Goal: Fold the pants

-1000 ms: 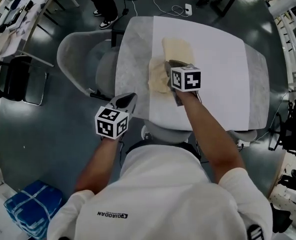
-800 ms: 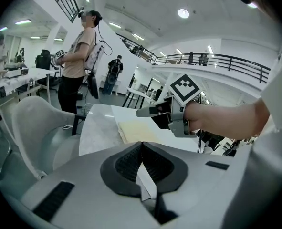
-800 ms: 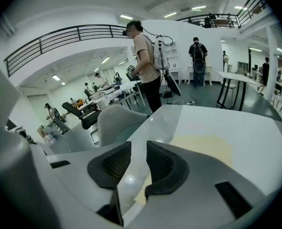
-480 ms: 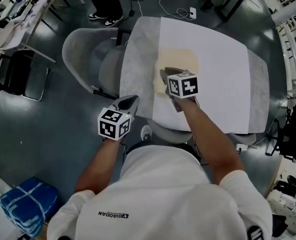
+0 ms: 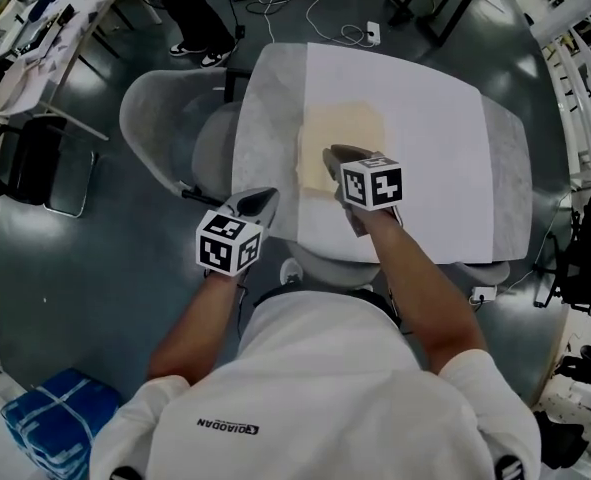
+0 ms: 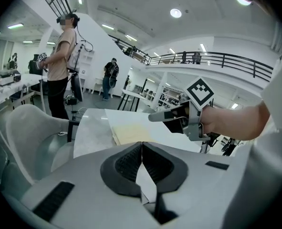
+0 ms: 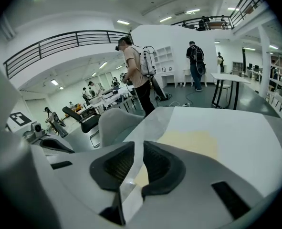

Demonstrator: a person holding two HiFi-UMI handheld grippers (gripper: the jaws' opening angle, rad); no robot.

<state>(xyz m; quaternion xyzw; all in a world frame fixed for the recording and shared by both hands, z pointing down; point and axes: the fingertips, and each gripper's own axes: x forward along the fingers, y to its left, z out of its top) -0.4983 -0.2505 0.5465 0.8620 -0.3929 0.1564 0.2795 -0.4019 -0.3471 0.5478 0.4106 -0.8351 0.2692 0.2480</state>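
Cream pants (image 5: 343,140) lie folded into a flat square on the white table (image 5: 445,128), left of its middle. My right gripper (image 5: 330,154) hovers over the near edge of the pants; its jaws are closing, a narrow gap remains and nothing is between them. In the right gripper view the pants (image 7: 191,142) show just beyond the right gripper (image 7: 140,147). My left gripper (image 5: 265,197) is shut and empty, off the table's near left corner. From the left gripper view I see the pants (image 6: 131,130) ahead of the left gripper (image 6: 141,144) and the right gripper (image 6: 152,118) above them.
A grey shell chair (image 5: 165,108) stands against the table's left side and another seat (image 5: 325,263) tucks under its near edge. A person (image 5: 200,8) stands beyond the chair. Cables (image 5: 325,8) lie on the floor at the far side. A blue bundle (image 5: 45,428) sits at lower left.
The pants have gone from an uneven bunched shape to a flat square. My right gripper has drawn back a little toward the table's near edge. The left gripper has stayed put.
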